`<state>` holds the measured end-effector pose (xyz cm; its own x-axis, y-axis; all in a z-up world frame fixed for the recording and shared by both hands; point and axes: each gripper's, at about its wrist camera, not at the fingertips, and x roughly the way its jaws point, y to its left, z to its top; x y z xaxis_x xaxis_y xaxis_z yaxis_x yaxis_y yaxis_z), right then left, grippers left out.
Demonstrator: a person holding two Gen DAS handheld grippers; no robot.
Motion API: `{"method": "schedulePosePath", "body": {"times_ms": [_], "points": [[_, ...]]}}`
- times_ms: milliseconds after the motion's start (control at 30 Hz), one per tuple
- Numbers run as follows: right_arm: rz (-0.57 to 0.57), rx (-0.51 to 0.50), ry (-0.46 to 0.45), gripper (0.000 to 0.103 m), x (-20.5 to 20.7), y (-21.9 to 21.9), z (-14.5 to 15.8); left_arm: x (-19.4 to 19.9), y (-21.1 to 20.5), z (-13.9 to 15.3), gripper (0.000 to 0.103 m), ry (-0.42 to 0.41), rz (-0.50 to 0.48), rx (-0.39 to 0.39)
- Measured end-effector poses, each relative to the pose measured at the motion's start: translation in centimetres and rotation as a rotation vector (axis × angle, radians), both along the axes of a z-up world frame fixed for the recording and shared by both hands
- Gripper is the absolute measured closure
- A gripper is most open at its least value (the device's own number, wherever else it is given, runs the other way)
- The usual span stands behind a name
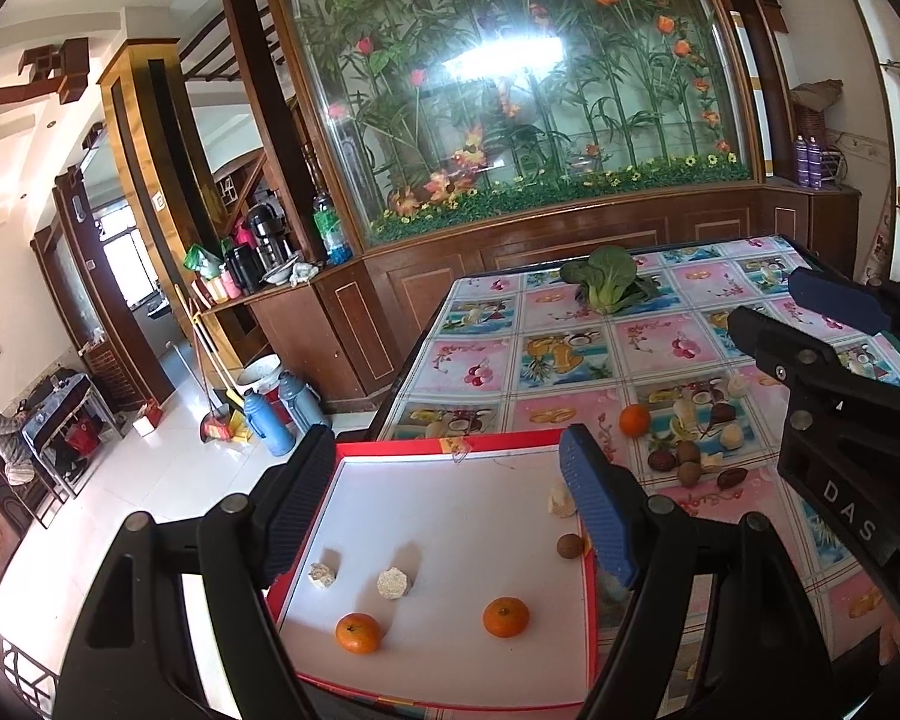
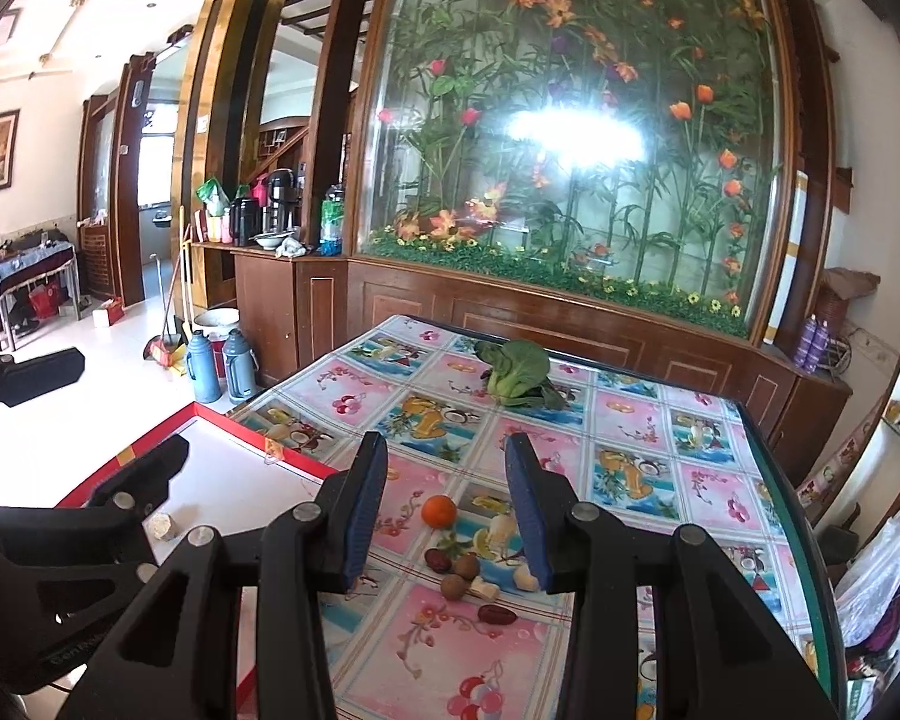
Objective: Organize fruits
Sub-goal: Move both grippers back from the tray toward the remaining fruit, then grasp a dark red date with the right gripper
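A red-rimmed white tray (image 1: 591, 600) sits at the table's left end. It holds two oranges (image 1: 357, 633) (image 1: 506, 617), two pale chunks (image 1: 394, 583), a pale piece by the right rim and a brown longan (image 1: 570, 545). My left gripper (image 1: 446, 456) hangs open above the tray, nothing between its fingers. To the tray's right, a third orange (image 2: 439, 510), longans (image 2: 467, 567), dark red dates (image 2: 497, 614) and pale pieces (image 2: 525, 579) lie on the tablecloth. My right gripper (image 2: 446, 468) hovers open before that cluster, holding nothing.
A bok choy (image 2: 519, 372) lies near the table's far edge. The glass-topped table (image 2: 798, 516) ends at the right and far sides. Beyond stands a wooden cabinet with a flower display (image 1: 510, 90). Blue thermos flasks (image 1: 270, 420) stand on the floor. A person sits far left.
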<state>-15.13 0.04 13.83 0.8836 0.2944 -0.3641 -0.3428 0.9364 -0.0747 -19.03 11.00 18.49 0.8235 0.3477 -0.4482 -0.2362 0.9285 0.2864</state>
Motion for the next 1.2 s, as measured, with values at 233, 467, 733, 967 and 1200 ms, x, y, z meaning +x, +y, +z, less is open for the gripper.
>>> {"method": "schedulePosePath", "body": {"times_ms": [233, 467, 733, 967, 1200], "points": [[-0.036, 0.034, 0.026, 0.062, 0.8, -2.5, -0.2, 0.3, -2.4, 0.7, 0.022, -0.022, -0.033, 0.028], [-0.062, 0.064, 0.038, 0.06, 1.1, -4.4, -0.4, 1.0, -4.1, 0.7, 0.022, -0.015, -0.056, 0.052], [-0.078, 0.083, 0.055, 0.06, 1.6, -5.6, -0.7, 1.6, -4.8, 0.4, 0.022, -0.001, -0.063, 0.06], [-0.083, 0.109, 0.092, 0.06, 2.8, -7.2, -1.4, 2.1, -5.2, 0.0, 0.022, 0.013, -0.069, 0.061], [-0.065, 0.179, 0.216, 0.047, 6.2, -12.6, -5.2, 4.5, -4.6, -4.5, 0.021, 0.191, -0.154, -0.086]]}}
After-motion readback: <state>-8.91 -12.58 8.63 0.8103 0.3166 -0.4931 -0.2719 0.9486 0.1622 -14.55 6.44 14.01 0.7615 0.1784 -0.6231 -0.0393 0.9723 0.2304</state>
